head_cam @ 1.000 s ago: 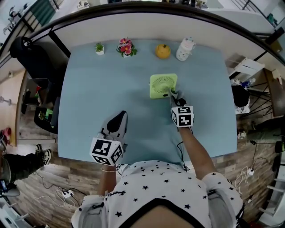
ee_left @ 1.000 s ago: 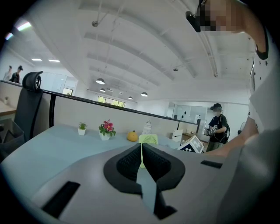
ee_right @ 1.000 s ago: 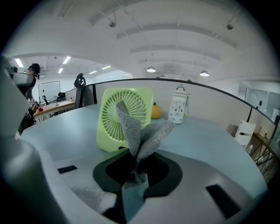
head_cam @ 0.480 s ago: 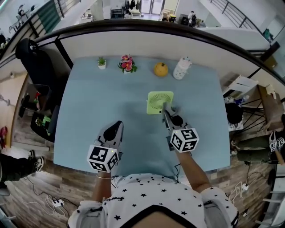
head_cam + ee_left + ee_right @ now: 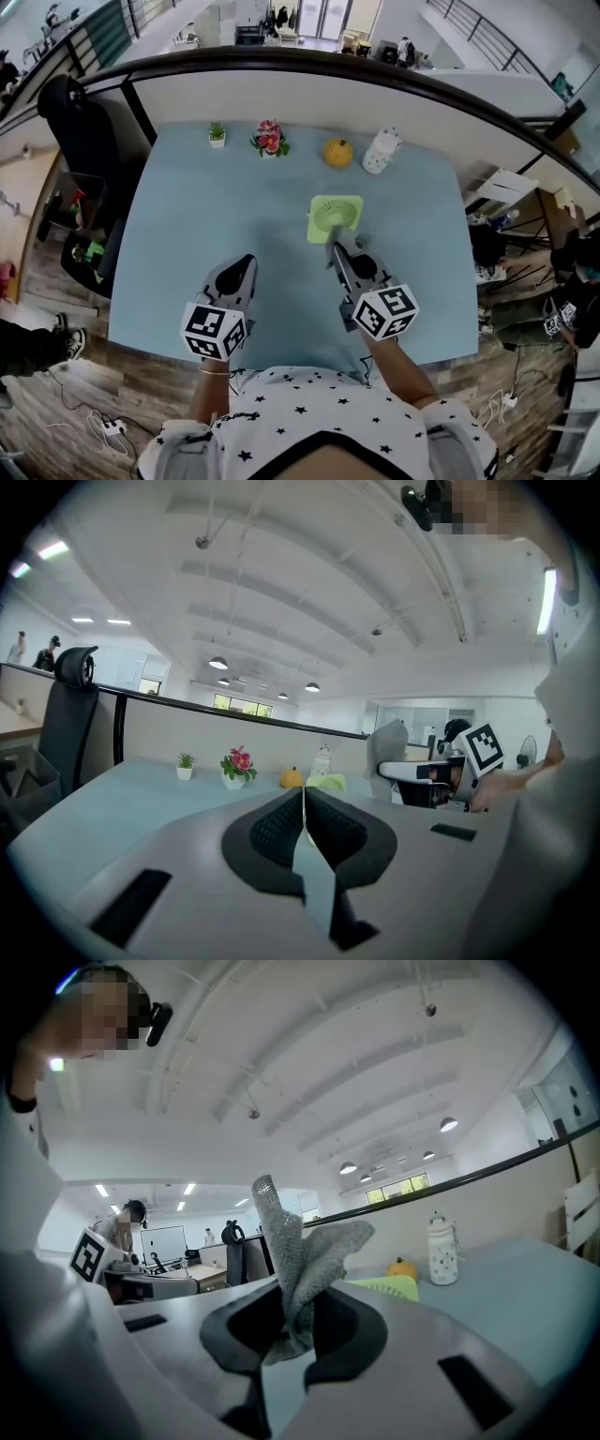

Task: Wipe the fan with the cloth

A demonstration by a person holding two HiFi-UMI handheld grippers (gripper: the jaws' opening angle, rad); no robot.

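lime-green square fan [image 5: 336,217] sits on the pale blue table [image 5: 187,234] just beyond our right gripper [image 5: 335,247], which clamps a grey knitted cloth [image 5: 298,1251], left gripper [image 5: 243,264] pinched empty; we judge this the approach step, needing the cloth lowered onto it.

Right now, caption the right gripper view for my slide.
Right gripper clamps a grey knitted cloth, lime-green fan ahead on the pale blue table.
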